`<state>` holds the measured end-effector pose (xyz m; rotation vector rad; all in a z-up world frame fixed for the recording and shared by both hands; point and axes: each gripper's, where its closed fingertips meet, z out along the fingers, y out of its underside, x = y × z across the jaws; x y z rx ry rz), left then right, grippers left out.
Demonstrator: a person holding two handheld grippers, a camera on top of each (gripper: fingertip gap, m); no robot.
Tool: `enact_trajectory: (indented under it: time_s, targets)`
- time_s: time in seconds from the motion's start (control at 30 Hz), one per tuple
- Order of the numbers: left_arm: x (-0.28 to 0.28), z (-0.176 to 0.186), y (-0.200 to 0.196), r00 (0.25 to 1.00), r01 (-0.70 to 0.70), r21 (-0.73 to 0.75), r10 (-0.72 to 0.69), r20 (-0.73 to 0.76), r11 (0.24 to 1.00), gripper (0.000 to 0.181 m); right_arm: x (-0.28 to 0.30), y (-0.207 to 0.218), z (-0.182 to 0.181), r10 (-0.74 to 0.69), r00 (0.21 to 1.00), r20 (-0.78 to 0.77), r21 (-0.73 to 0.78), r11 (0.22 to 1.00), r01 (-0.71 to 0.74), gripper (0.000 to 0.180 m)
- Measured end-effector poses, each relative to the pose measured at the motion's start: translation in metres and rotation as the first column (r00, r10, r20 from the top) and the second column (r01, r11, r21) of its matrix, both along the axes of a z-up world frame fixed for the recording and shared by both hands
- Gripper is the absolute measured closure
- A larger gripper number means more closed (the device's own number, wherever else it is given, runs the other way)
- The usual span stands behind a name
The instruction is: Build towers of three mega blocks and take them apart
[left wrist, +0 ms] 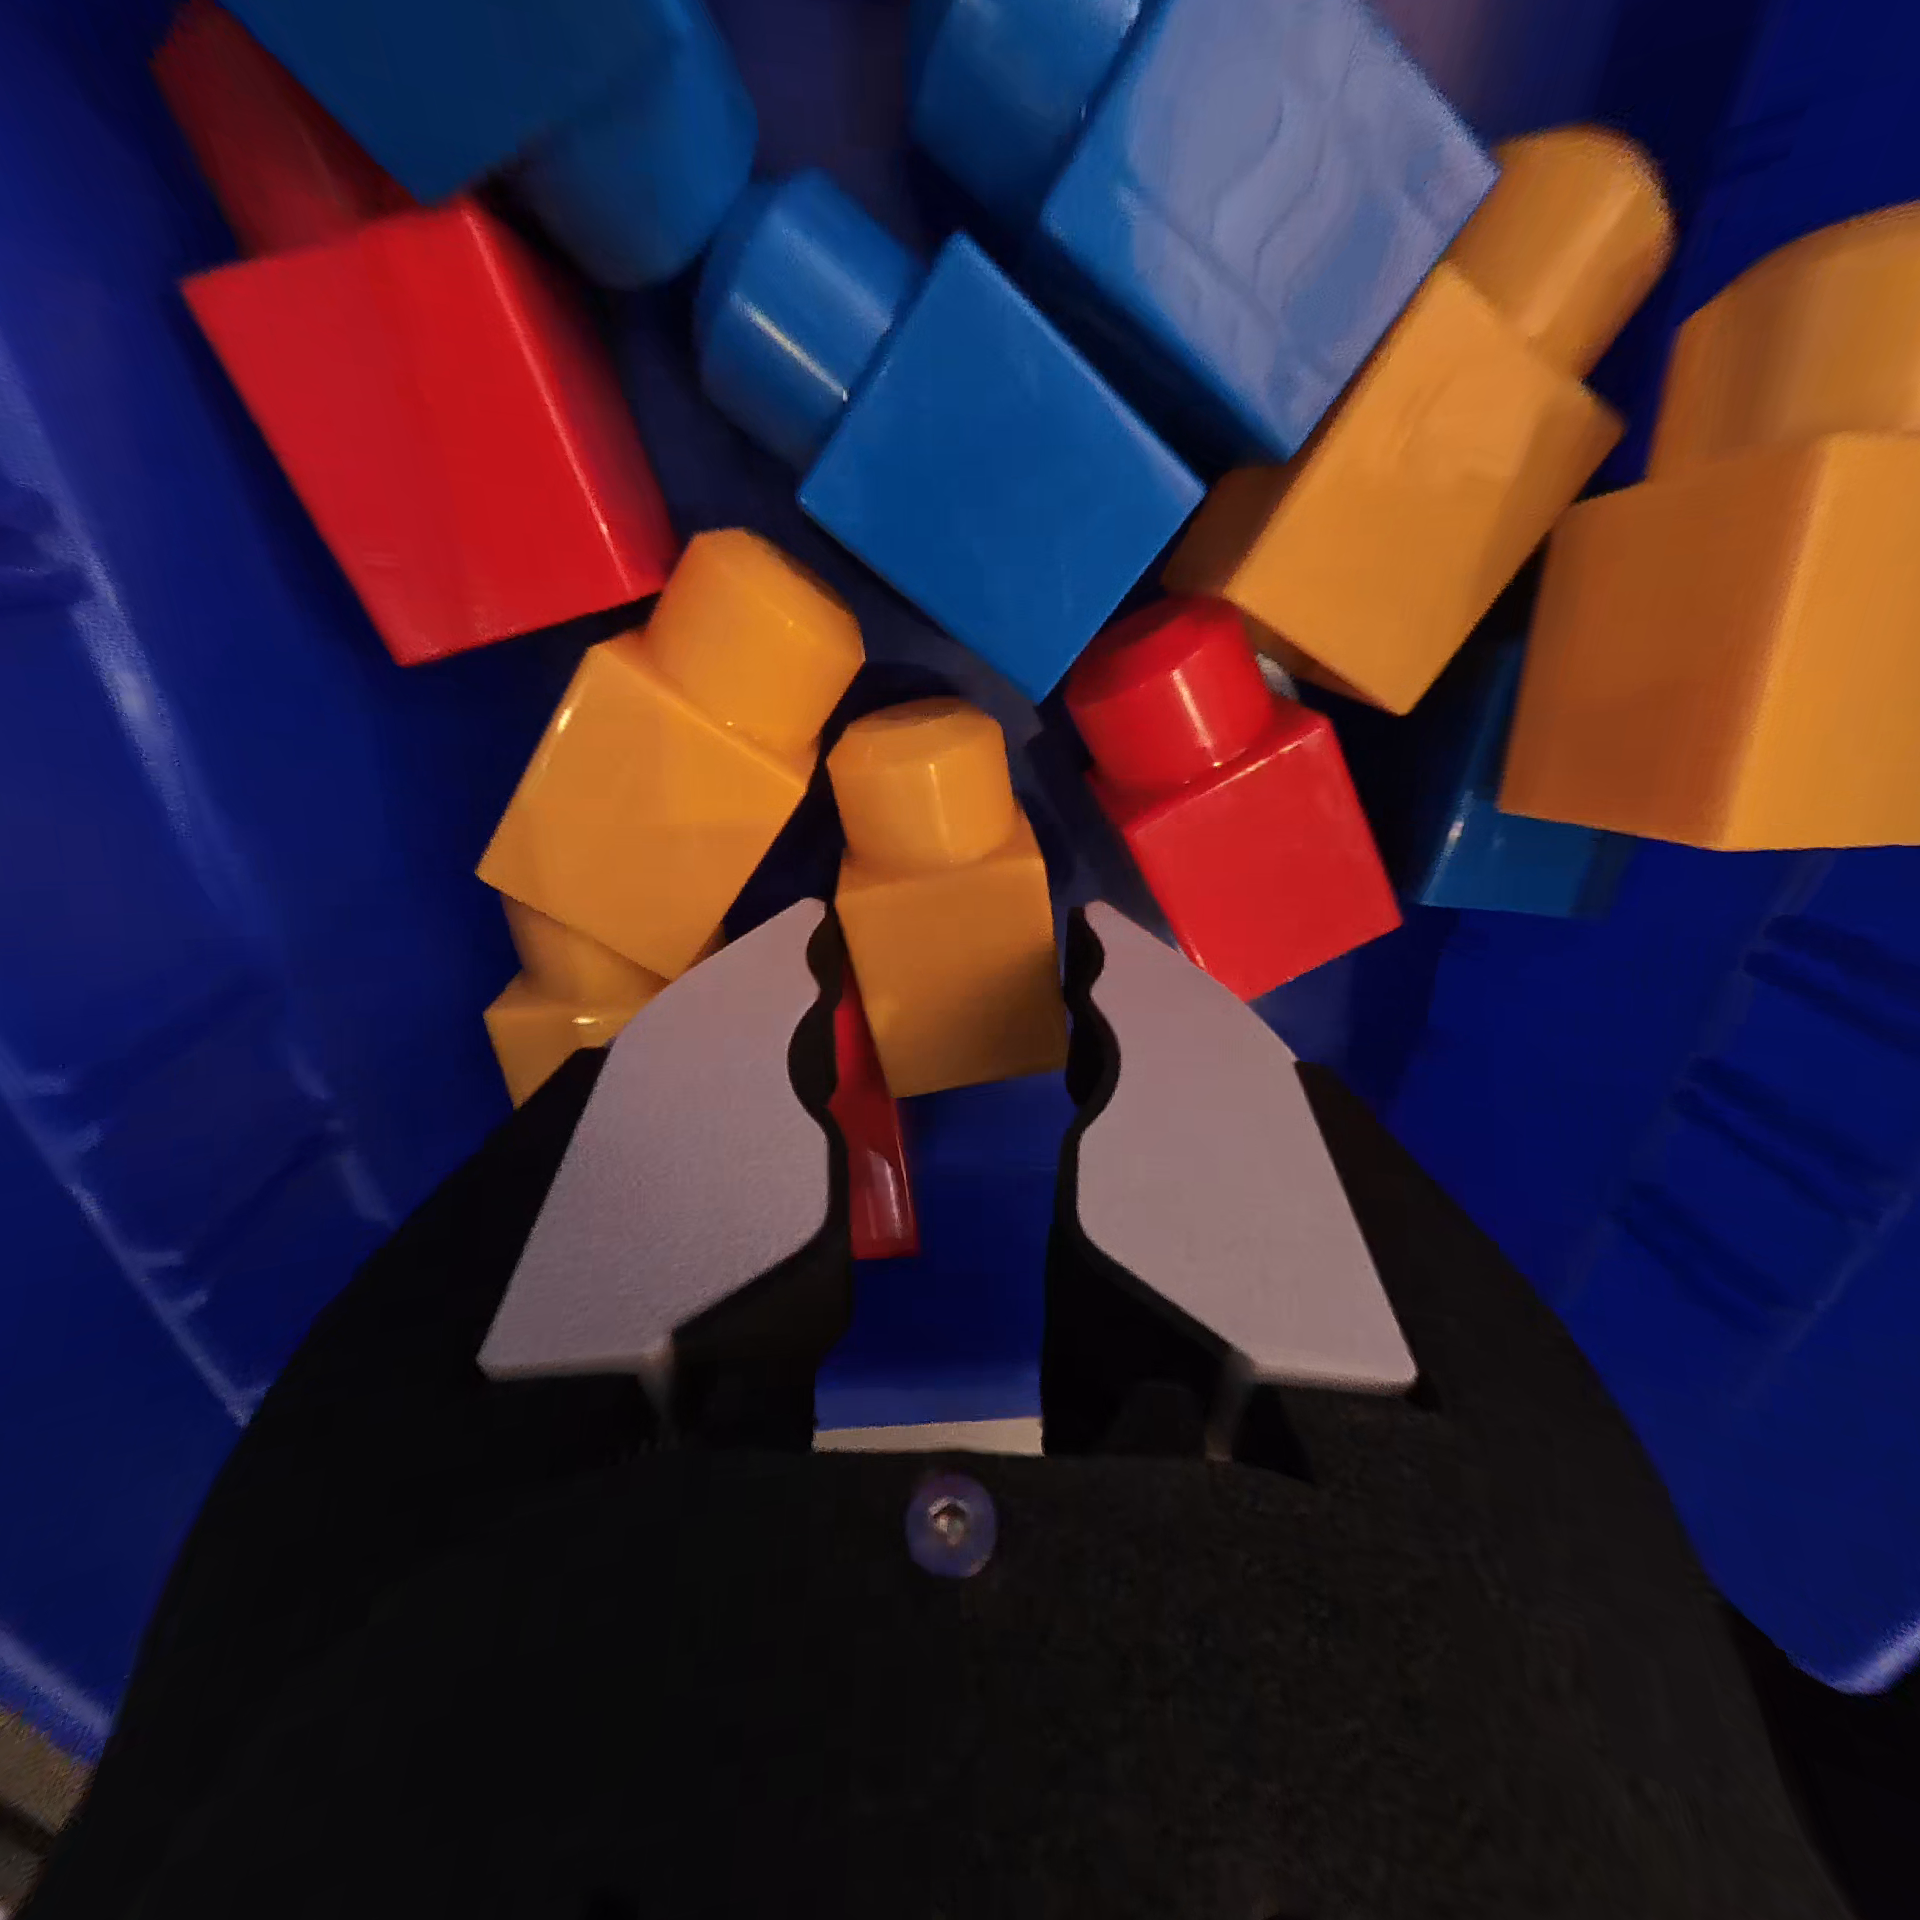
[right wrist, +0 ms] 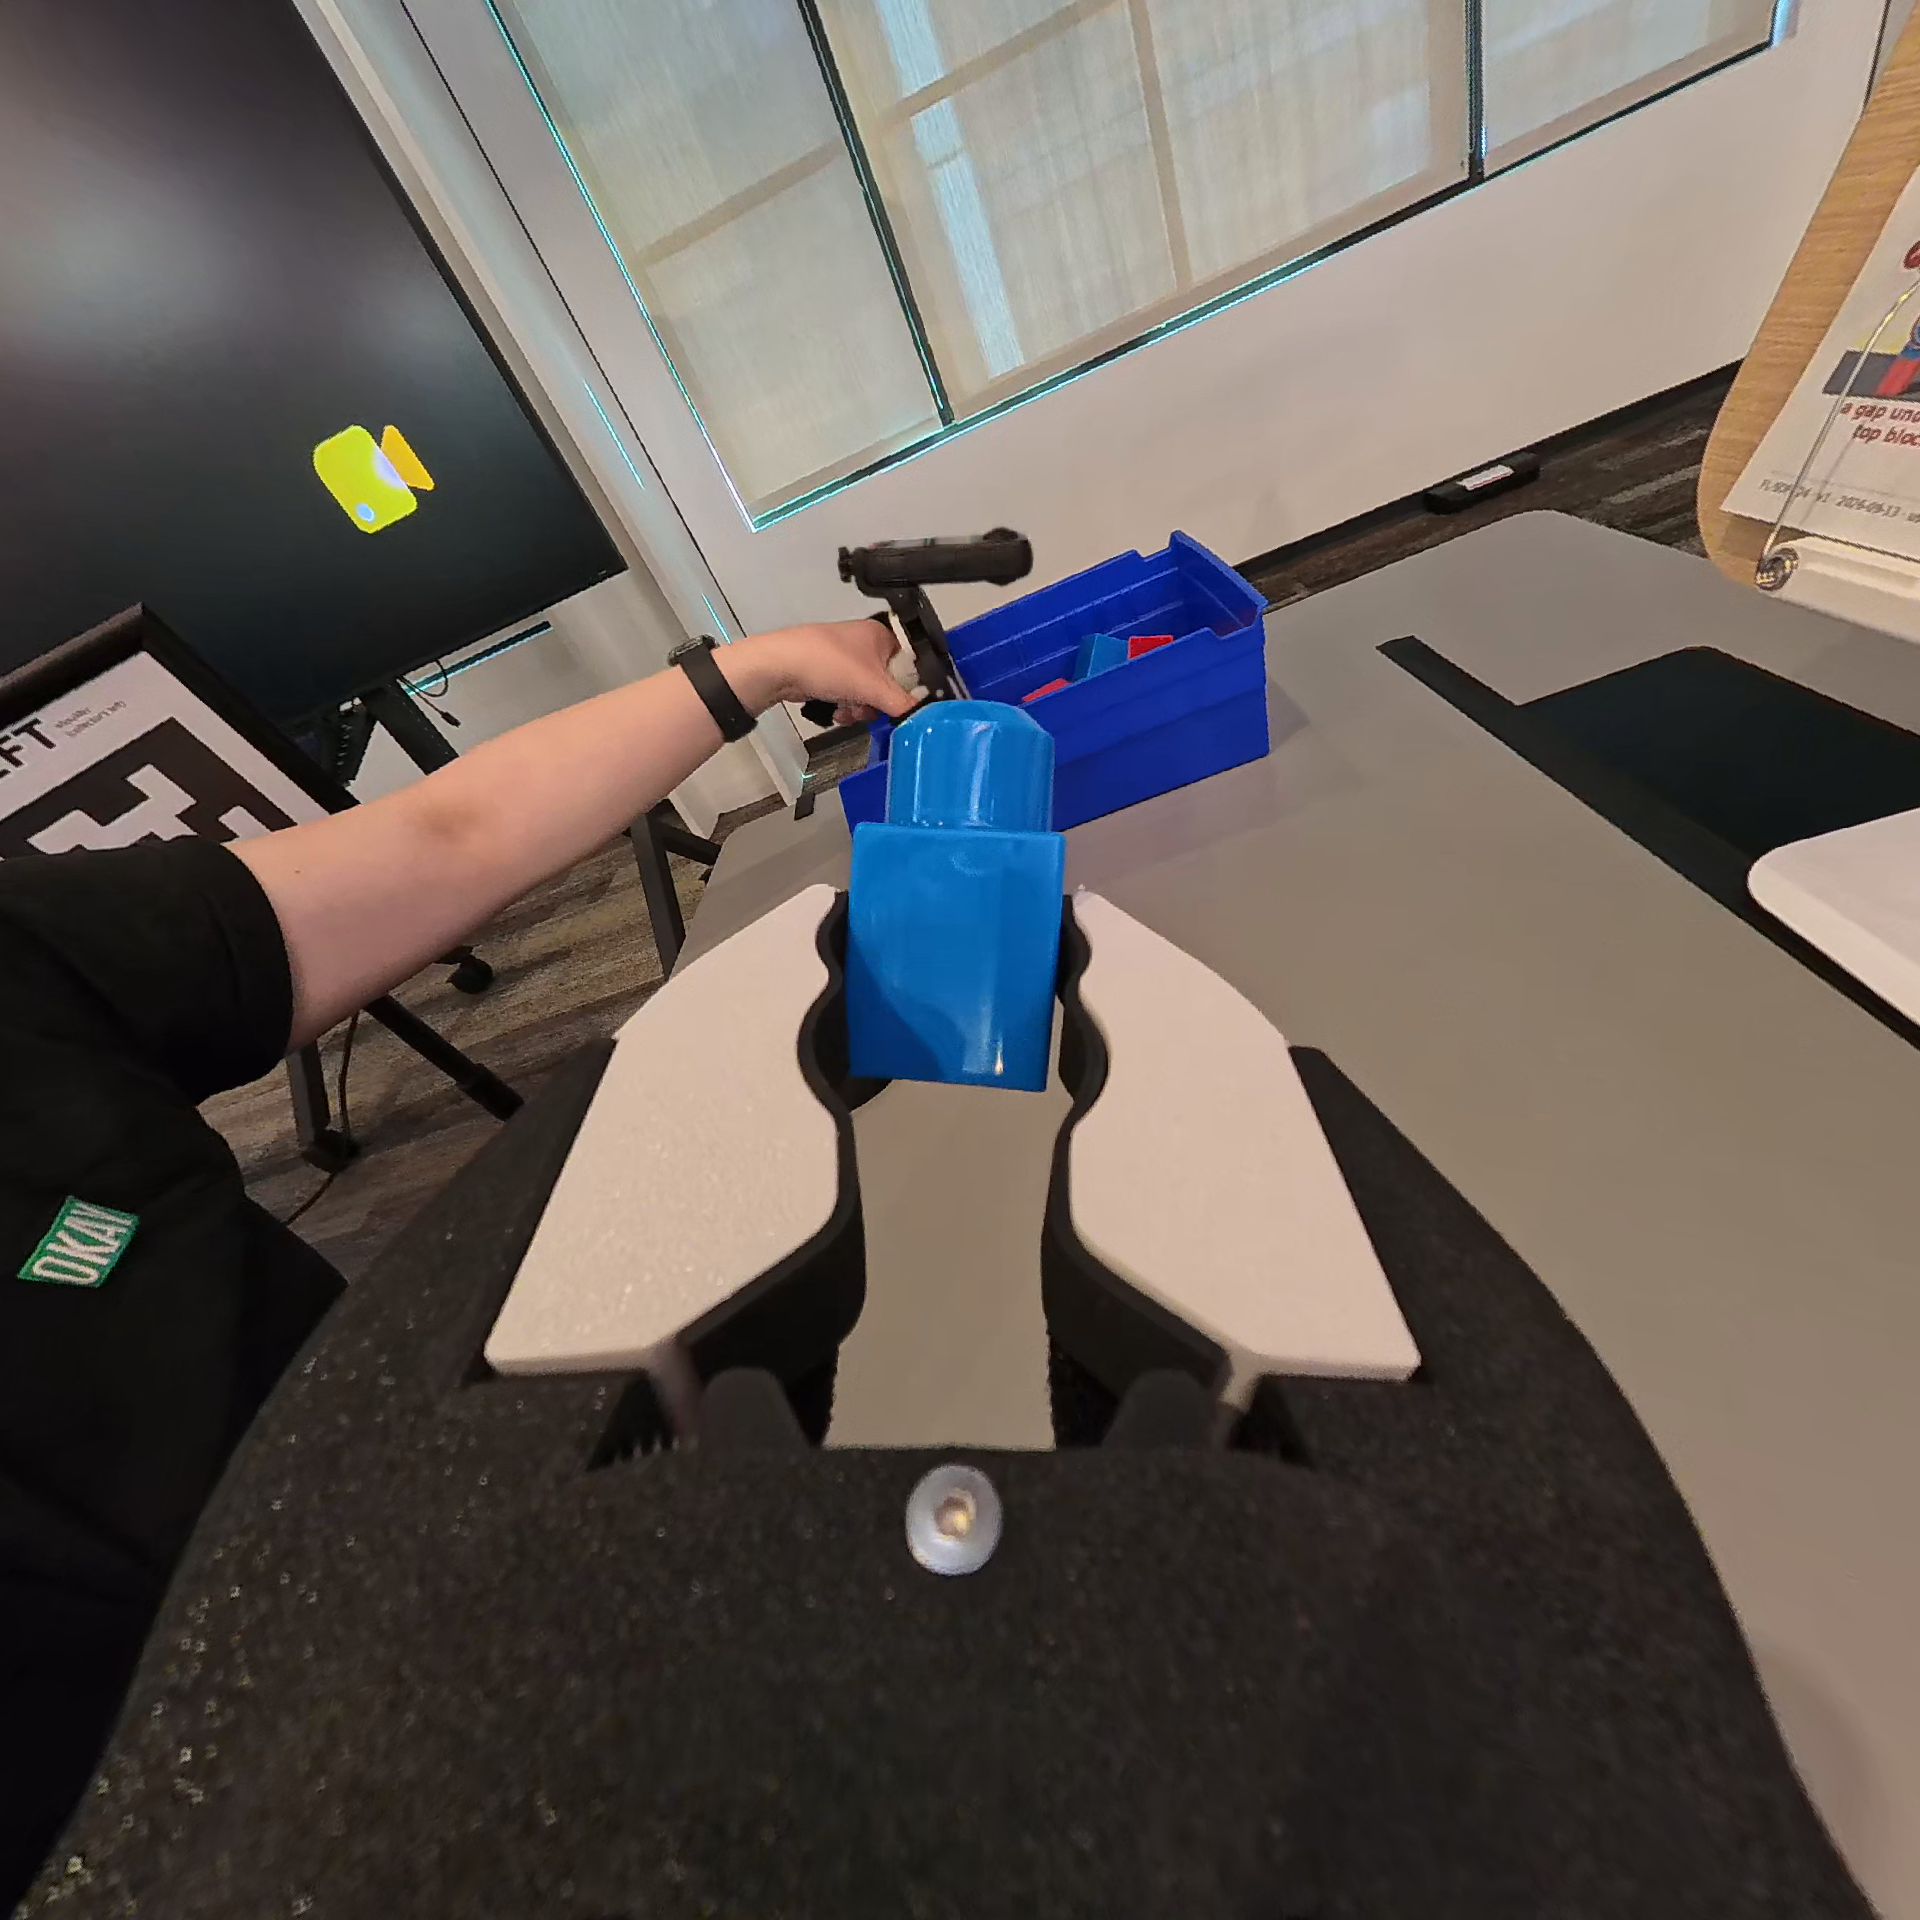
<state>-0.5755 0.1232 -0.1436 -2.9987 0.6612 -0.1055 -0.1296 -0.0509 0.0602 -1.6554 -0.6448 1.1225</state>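
Observation:
In the left wrist view my left gripper (left wrist: pixel 948 920) is down inside the blue bin (left wrist: pixel 208 935). Its fingers (left wrist: pixel 717 1091) press both sides of an upright orange block (left wrist: pixel 951 935), stud pointing away. Red blocks (left wrist: pixel 1236 831), blue blocks (left wrist: pixel 997 468) and orange blocks (left wrist: pixel 665 769) lie loose around it. A red piece (left wrist: pixel 878 1164) shows under the held block. In the right wrist view my right gripper (right wrist: pixel 951 904) is shut on a blue block (right wrist: pixel 951 956), stud forward, above the grey table (right wrist: pixel 1455 1039). The left gripper (right wrist: pixel 914 634) shows far off, reaching into the bin (right wrist: pixel 1143 717).
The person's arm (right wrist: pixel 520 810) stretches across the left to the bin at the table's far edge. A dark mat (right wrist: pixel 1714 748) and a white object (right wrist: pixel 1849 904) lie at the right. A wooden board with a sheet (right wrist: pixel 1829 312) hangs upper right. A large screen (right wrist: pixel 208 312) stands behind left. Spacing between my two grippers at the tips: around 50 cm.

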Motion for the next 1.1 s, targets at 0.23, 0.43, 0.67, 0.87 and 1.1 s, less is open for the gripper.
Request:
enact_trajectory:
  time_s: [0.23, 0.43, 0.67, 0.87, 1.1]
  targets:
    - [0.005, 0.002, 0.011, 0.999, 0.011, 0.08, -0.014, 0.039, 0.997, 0.143, -0.002, 0.0, -0.003, 0.009, 1.0, 0.019, -0.008, 1.0, -0.009, 0.143]
    - [0.008, 0.047, 0.011, 0.989, 0.027, 0.183, -0.053, 0.136, 0.983, 0.144, -0.002, 0.003, -0.007, 0.01, 1.0, 0.029, -0.022, 1.0, -0.01, 0.143]
    - [0.122, 0.215, -0.026, 0.566, -0.025, 0.5, -0.4, 0.721, 0.865, 0.144, -0.016, 0.007, -0.004, 0.033, 0.999, 0.006, -0.002, 0.999, -0.033, 0.143]
    - [0.261, 0.291, -0.108, 0.152, 0.025, 0.688, -0.683, 0.714, 0.725, 0.144, -0.054, 0.003, 0.016, 0.071, 0.997, -0.027, 0.134, 0.989, -0.066, 0.143]
    - [0.373, 0.33, -0.165, -0.239, -0.048, 0.701, -0.69, 0.683, 0.711, 0.144, -0.076, -0.015, 0.042, 0.053, 0.999, -0.006, 0.289, 0.956, -0.049, 0.143]
